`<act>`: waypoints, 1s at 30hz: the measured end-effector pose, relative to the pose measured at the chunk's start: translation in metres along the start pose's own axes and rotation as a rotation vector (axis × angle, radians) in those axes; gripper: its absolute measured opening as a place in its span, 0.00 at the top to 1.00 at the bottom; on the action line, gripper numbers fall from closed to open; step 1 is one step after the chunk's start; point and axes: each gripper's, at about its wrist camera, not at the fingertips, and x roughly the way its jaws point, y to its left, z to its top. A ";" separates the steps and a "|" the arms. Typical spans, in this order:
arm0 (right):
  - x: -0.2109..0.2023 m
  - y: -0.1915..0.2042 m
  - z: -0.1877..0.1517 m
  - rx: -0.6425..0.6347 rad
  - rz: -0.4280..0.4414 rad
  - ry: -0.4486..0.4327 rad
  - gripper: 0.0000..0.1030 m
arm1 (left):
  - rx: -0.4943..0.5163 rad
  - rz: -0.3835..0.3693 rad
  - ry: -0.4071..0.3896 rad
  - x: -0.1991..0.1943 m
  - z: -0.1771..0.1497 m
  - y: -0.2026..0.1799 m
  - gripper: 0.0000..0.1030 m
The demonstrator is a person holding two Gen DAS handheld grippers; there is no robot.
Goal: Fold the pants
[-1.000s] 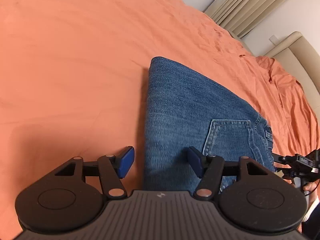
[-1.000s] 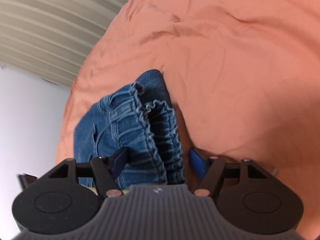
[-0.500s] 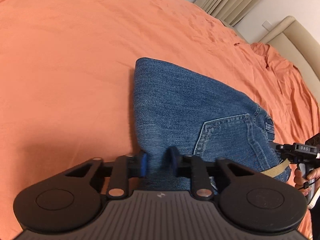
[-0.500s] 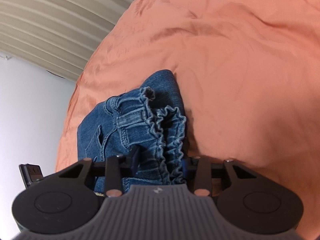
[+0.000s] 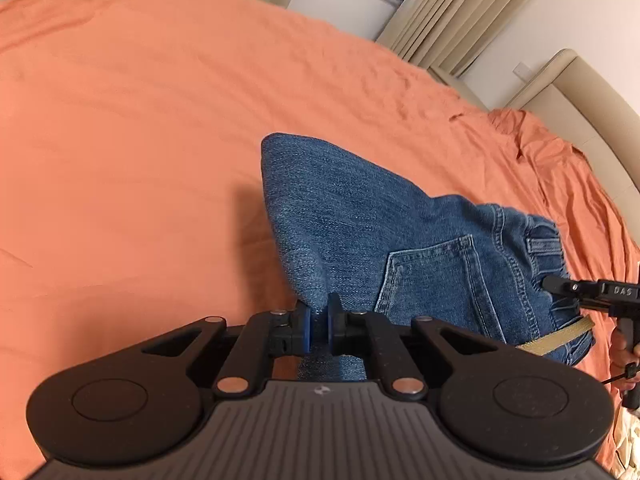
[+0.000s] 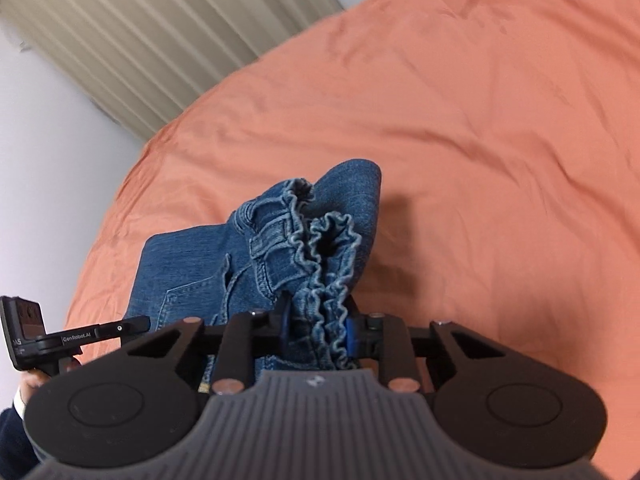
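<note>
Folded blue denim pants lie on the orange bed sheet. My left gripper is shut on the near folded edge of the pants and lifts it off the sheet. In the right wrist view my right gripper is shut on the ruffled elastic waistband of the pants, which bunches up between the blue pads. The back pocket faces up. The right gripper's tip shows at the waistband in the left wrist view.
The orange sheet spreads wide around the pants. Beige curtains and a white wall stand beyond the bed. A beige padded headboard is at the far right. The left gripper's body shows at the lower left.
Both grippers went from open to shut on the pants. The left took the near folded edge, the right took the waistband. Both held parts have risen off the sheet.
</note>
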 end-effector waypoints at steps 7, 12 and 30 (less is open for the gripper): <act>-0.026 0.065 -0.004 -0.065 0.044 -0.008 0.81 | 0.014 0.020 -0.072 -0.067 0.007 0.015 0.93; -0.016 0.117 -0.011 -0.088 0.105 -0.002 0.81 | 0.026 0.066 -0.096 -0.118 0.017 0.041 0.93; 0.163 0.199 -0.037 -0.061 0.159 0.196 0.81 | -0.097 0.239 0.007 -0.107 0.029 0.184 0.93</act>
